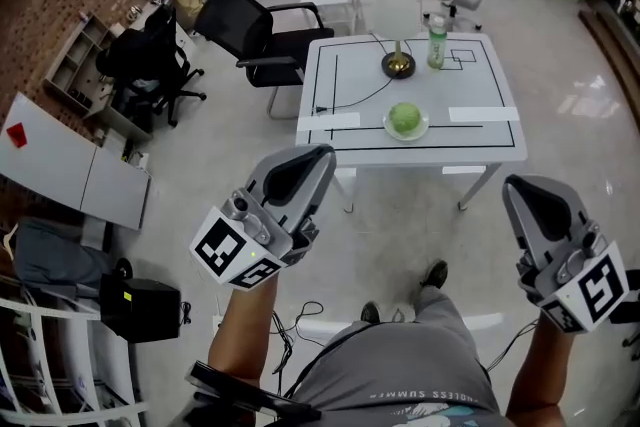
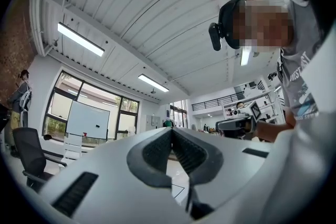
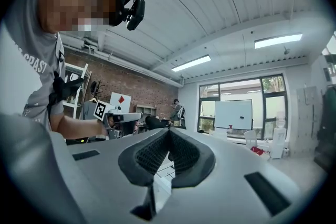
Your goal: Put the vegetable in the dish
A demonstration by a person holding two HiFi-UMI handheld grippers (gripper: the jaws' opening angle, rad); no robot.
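Green cabbage (image 1: 405, 118) sits in the dish (image 1: 425, 128) at your twelve o'clock, near the white table's (image 1: 480, 85) front edge. Your left gripper (image 1: 324, 154) and right gripper (image 1: 511, 184) are both closed tight, empty, well apart from it.

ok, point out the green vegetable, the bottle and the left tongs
green vegetable (image 1: 405, 118), head view, top of the round head.
bottle (image 1: 436, 45), head view, middle of its body.
left tongs (image 2: 171, 131), left gripper view, where the shut tips meet.
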